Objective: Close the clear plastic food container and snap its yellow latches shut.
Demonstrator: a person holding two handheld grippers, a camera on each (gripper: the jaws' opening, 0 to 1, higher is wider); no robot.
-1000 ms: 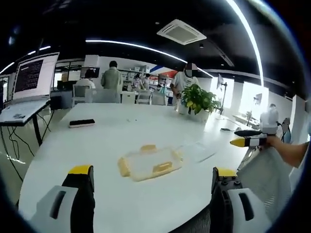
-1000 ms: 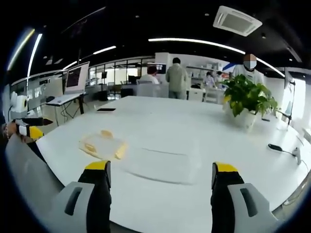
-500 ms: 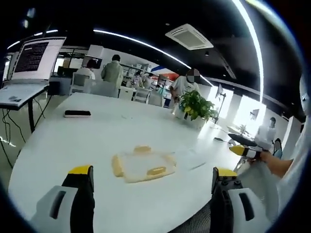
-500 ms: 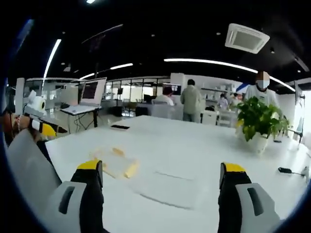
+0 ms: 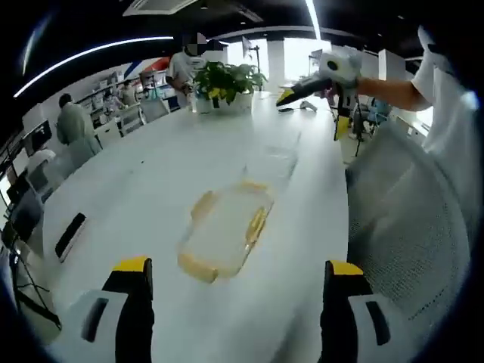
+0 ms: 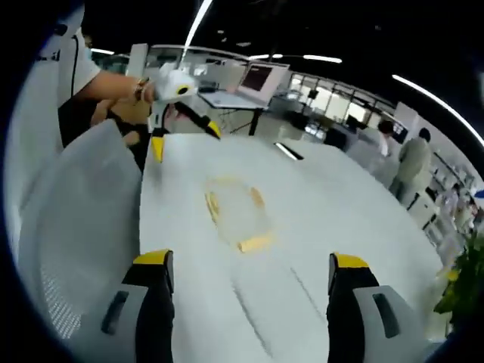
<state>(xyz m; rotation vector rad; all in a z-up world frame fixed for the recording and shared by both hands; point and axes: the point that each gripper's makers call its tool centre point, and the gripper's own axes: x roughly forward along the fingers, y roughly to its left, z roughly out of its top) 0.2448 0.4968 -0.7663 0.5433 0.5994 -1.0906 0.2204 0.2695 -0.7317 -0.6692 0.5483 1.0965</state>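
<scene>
Gaping wide with nothing held, the left gripper [image 5: 234, 283] and right gripper [image 6: 253, 276] are both raised above the white table [image 5: 151, 174]. On it the clear container [image 5: 224, 233] is seen lying, yellow latches [image 5: 255, 224] at its rim, with its lid [image 5: 272, 160] just beyond.

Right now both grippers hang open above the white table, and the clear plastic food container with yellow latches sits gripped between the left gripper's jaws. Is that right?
Not quite. In the left gripper view the clear plastic food container with yellow latches lies on the white table, ahead of the open left gripper, untouched. The right gripper is open too.
</scene>
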